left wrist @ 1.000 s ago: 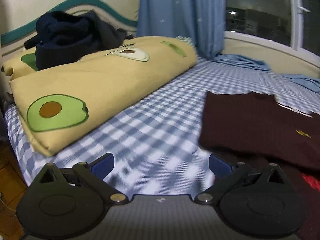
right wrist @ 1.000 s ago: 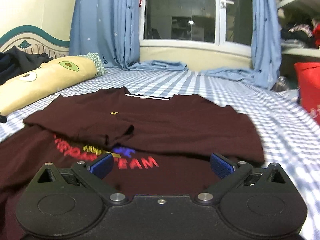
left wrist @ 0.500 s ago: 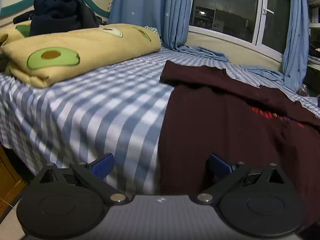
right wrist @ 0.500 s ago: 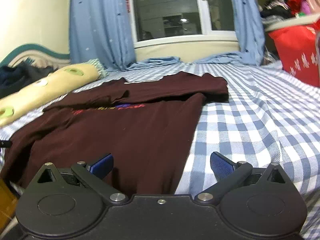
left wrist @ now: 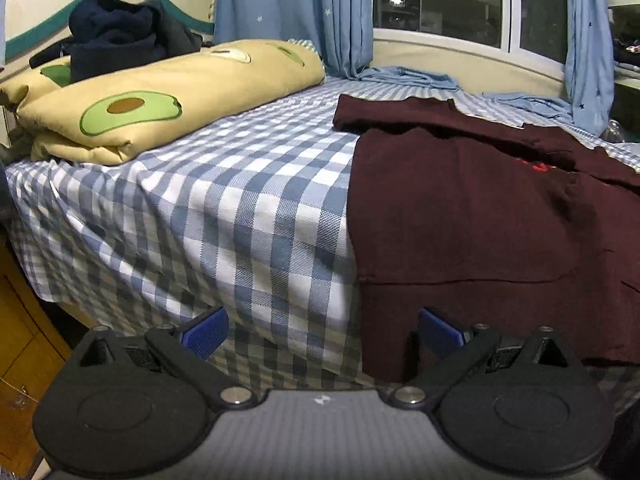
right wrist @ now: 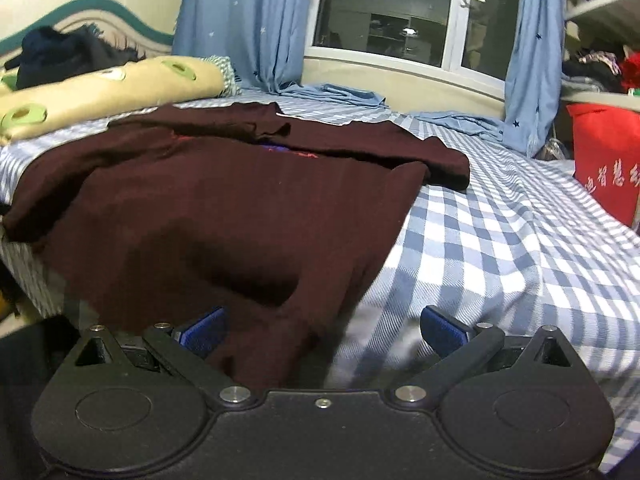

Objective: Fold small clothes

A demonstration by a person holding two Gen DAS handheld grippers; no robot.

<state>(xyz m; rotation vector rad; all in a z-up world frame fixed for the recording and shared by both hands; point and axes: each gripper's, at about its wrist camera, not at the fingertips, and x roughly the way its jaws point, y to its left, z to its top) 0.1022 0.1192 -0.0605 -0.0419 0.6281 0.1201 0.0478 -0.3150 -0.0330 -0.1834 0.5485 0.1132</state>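
Note:
A dark maroon T-shirt [left wrist: 472,216] lies on the blue checked bed, sleeves folded in over its printed front, its hem hanging over the near bed edge. My left gripper [left wrist: 322,332] is open, low at the bed edge, the shirt's left hem corner just ahead of its right finger. In the right wrist view the same shirt [right wrist: 240,192] fills the left half. My right gripper [right wrist: 324,330] is open at the hem's right corner, the cloth lying between its blue pads [right wrist: 204,330].
A yellow avocado-print quilt [left wrist: 168,96] with dark clothes [left wrist: 120,36] on top lies at the head of the bed. Blue curtains [right wrist: 244,20] and a window stand behind. A red bag [right wrist: 604,160] sits right of the bed. A wooden cabinet [left wrist: 20,320] stands lower left.
Both grippers have pulled back and dropped from over the shirt to the near bed edge. They stay open, and the shirt's hem now hangs right in front of them.

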